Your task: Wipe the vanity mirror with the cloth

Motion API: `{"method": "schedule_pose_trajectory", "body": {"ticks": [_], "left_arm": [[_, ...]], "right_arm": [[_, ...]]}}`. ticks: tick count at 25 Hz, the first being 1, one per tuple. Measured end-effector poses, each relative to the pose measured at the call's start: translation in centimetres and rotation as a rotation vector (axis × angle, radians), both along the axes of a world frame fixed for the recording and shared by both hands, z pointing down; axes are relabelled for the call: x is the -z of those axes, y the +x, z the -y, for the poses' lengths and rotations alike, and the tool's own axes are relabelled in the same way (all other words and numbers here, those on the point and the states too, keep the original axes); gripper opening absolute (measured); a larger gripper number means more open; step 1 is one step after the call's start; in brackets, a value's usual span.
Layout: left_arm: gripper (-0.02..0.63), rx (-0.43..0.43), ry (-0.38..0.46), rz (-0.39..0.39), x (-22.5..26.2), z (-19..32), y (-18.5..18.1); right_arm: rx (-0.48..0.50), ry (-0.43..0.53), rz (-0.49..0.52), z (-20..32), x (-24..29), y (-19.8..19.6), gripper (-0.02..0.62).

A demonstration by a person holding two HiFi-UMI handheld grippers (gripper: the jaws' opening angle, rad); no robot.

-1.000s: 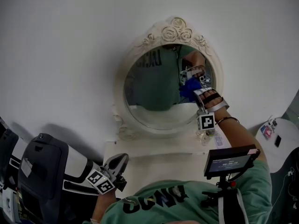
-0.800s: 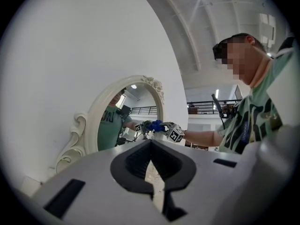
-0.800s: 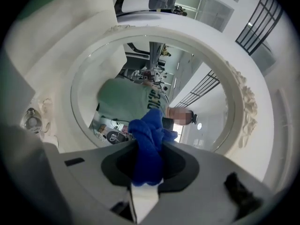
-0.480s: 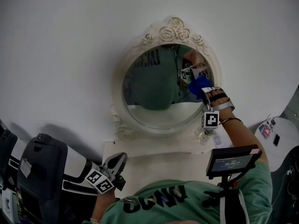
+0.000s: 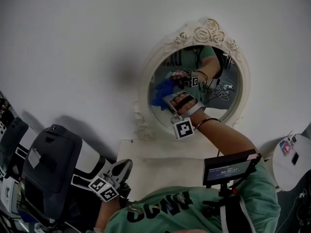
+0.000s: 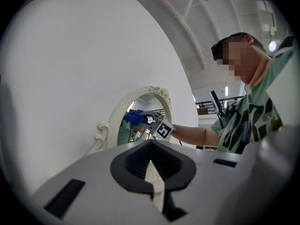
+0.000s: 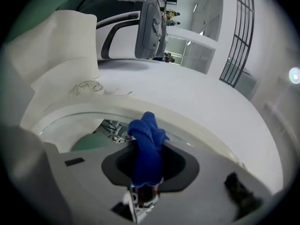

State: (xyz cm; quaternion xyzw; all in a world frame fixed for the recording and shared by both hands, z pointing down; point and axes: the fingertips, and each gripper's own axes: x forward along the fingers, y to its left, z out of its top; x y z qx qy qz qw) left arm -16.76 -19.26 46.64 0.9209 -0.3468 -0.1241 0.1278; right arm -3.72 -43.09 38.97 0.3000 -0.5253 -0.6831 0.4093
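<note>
Since the wiping stroke depends on where the cloth sits on the glass, that relation is recorded first. The right gripper (image 5: pixel 171 100) is clamped on a blue cloth (image 5: pixel 160 92), and the right gripper view shows the fabric bunched between the jaws and standing out beyond their tips. The cloth is against the vanity mirror (image 5: pixel 218 81) at the glass's left margin, just inside the ornate white frame (image 5: pixel 145 84). Whether the fabric presses on the glass or only meets it cannot be confirmed.

From the cloth, nearly all the open glass lies to the right and upward, toward the rose crest (image 5: pixel 206 32). The glass is an oval whose long axis runs from that crest down toward the white shelf (image 5: pixel 160 154). In my judgement the next pass must therefore travel rightward across the short axis, or turn up along the frame's curve. No room is left to go further left.

The left gripper (image 5: pixel 125 165) hangs low by the shelf's near edge, well apart from the mirror. Its jaws are drawn together with nothing between them. It plays no part in the wipe, and the right hand is plainly the nearer.

One risk noted: the jaw tips sit close behind the cloth, so a steep angle could bring hard plastic onto the glass or frame.
</note>
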Motion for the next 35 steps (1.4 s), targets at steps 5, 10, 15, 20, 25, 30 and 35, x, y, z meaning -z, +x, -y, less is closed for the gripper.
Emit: {"method": "schedule_pose_trajectory", "body": {"ticks": [5, 10, 15, 20, 25, 30, 35], "left_arm": [[0.006, 0.077, -0.014, 0.001, -0.4, -1.0, -2.9], [0.006, 0.089, -0.025, 0.002, -0.8, -0.9, -3.6], [0.006, 0.034, -0.017, 0.000, -0.5, 0.3, -1.6], [0.006, -0.059, -0.010, 0.002, -0.2, 2.1, 2.0], [0.006, -0.168, 0.002, -0.001, 0.1, 3.2, 6.5], [0.006, -0.239, 0.007, 0.000, 0.3, 3.7, 9.4], [0.006, -0.262, 0.001, 0.008, 0.3, 4.0, 10.5]], "right_arm": [[0.047, -0.027, -0.021, 1.9, -1.2, -5.4, 0.094], [0.041, -0.040, -0.020, 2.5, -2.1, -5.3, 0.094], [-0.002, -0.040, -0.023, 2.2, -2.4, -1.1, 0.094], [-0.121, -0.054, -0.022, 1.5, -2.7, 7.9, 0.094], [-0.309, -0.049, -0.031, 0.3, -2.4, 19.7, 0.094], [-0.504, -0.050, -0.028, -0.7, -2.4, 30.3, 0.094], [-0.584, -0.035, -0.019, -1.1, -2.1, 34.4, 0.094]]}}
